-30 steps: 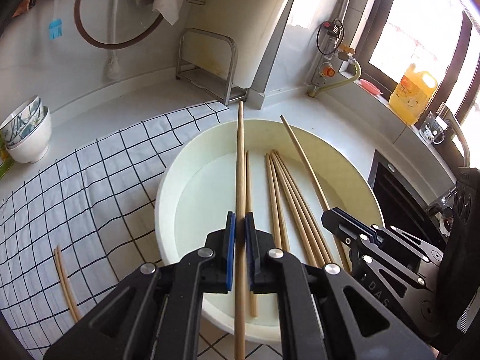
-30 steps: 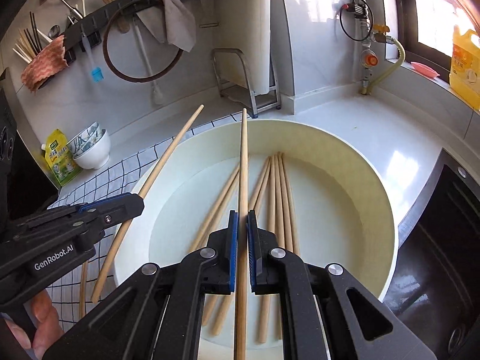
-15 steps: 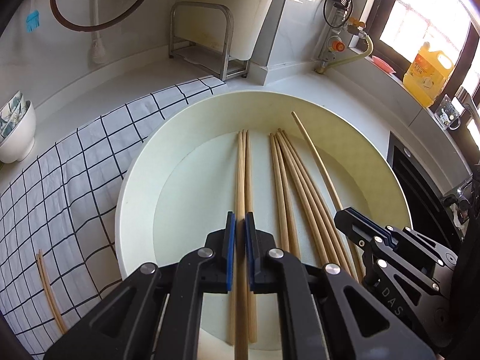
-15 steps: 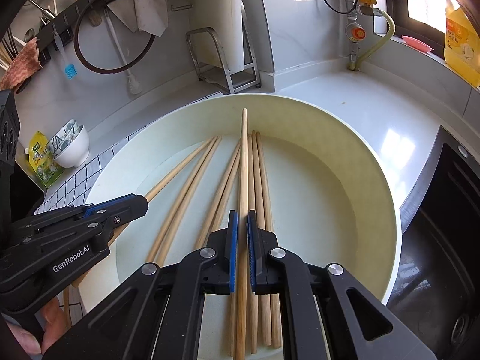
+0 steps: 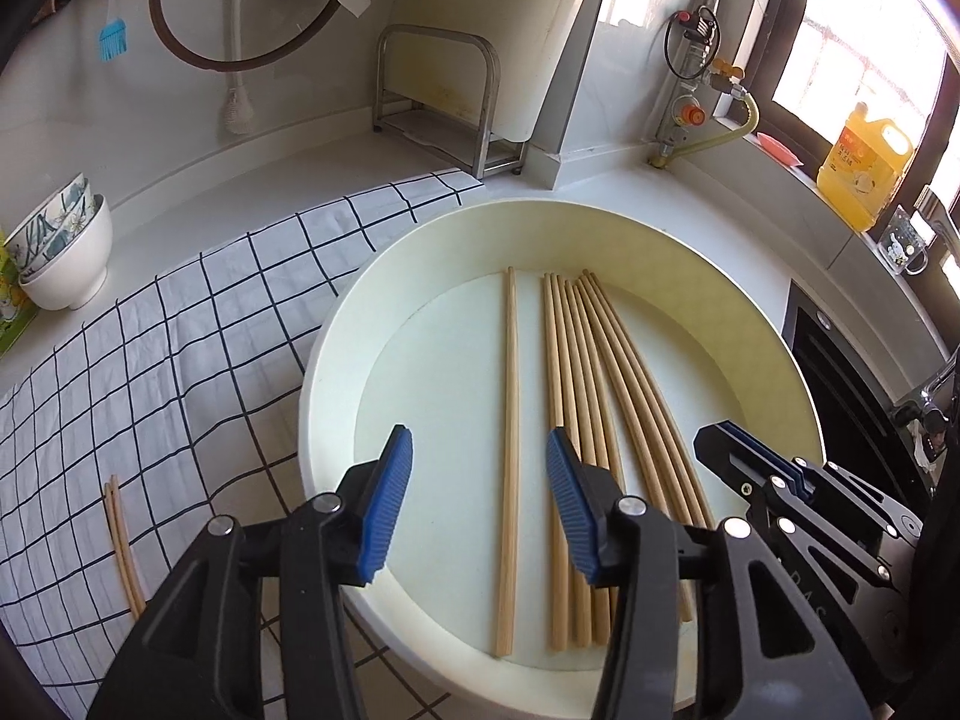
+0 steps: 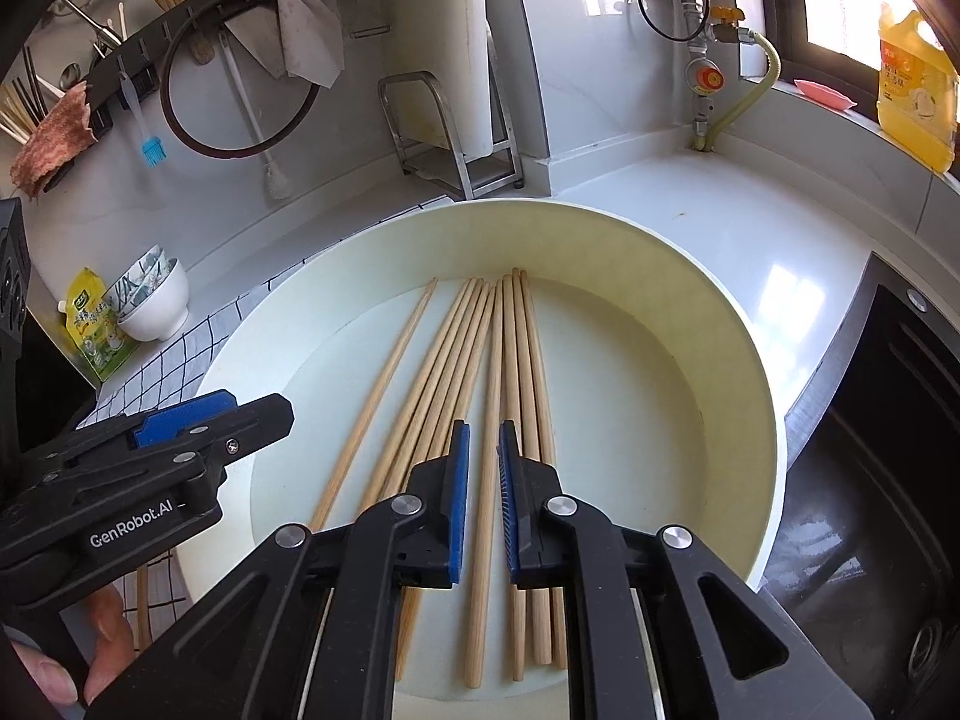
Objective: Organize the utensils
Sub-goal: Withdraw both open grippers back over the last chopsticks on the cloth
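A round cream basin (image 5: 336, 348) (image 6: 744, 372) holds several wooden chopsticks lying flat. In the left wrist view one chopstick (image 5: 510, 420) lies alone, left of the bundle (image 5: 594, 390). My left gripper (image 5: 480, 456) is wide open above the single chopstick, holding nothing. In the right wrist view my right gripper (image 6: 480, 438) is slightly open over a chopstick (image 6: 489, 420) lying in the bundle; the blue pads do not touch it. The left gripper also shows at the left of the right wrist view (image 6: 240, 414). Two more chopsticks (image 5: 123, 546) lie on the checked cloth.
A white checked cloth (image 5: 180, 330) covers the counter left of the basin. Stacked bowls (image 5: 60, 252) stand at far left. A metal rack (image 5: 444, 102) stands by the wall. A dark sink (image 6: 888, 450) lies right. A yellow oil bottle (image 5: 864, 162) is on the sill.
Both grippers lowered their chopsticks into the basin and opened. The left jaws opened wide, the right only slightly. Both chopsticks now lie flat in the basin.
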A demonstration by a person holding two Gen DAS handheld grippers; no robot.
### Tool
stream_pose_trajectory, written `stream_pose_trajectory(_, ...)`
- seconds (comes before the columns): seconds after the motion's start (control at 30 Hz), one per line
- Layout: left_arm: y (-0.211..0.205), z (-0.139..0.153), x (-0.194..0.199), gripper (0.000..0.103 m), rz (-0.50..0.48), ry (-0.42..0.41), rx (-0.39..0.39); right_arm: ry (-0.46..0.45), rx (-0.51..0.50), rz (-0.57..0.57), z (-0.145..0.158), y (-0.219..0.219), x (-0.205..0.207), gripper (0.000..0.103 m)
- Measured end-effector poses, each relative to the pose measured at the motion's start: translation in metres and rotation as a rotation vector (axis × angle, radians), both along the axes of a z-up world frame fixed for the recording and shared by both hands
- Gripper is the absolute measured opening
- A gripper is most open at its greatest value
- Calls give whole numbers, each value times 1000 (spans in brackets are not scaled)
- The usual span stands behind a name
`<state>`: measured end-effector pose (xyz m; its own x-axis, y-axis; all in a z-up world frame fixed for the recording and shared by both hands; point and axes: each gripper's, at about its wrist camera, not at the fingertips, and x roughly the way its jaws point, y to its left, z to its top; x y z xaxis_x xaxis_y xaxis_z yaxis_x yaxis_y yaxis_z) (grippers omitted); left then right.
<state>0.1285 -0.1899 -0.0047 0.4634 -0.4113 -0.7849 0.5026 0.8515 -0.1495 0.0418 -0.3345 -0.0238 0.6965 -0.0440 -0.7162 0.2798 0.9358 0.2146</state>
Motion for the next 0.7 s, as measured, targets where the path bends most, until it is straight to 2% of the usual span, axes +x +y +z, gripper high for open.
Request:
stream_pose_trajectory(0.13,16,2,-9,51,23,-9,7,-6,-1,13,4,9,-9,16)
stream_pose_trajectory(0.2,26,5,-15,51,21,-11,-14,-15,-3,18,7,15,-14,17)
stream_pose_trajectory(0.27,33,9,-24,56,43,-33,7,-28,-4,23,10,20,-20,18)
stream_pose_trajectory(0.43,58,15,-39,57,72,-46,-4,-59,-19,42,20,38,-36,21)
stream_pose_trajectory(0.57,80,20,-50,59,102,-58,-13,-77,-35,62,27,53,-47,27)
stream_pose_trajectory(0.7,101,22,-60,62,131,-75,-9,-79,-44,92,29,73,-55,27)
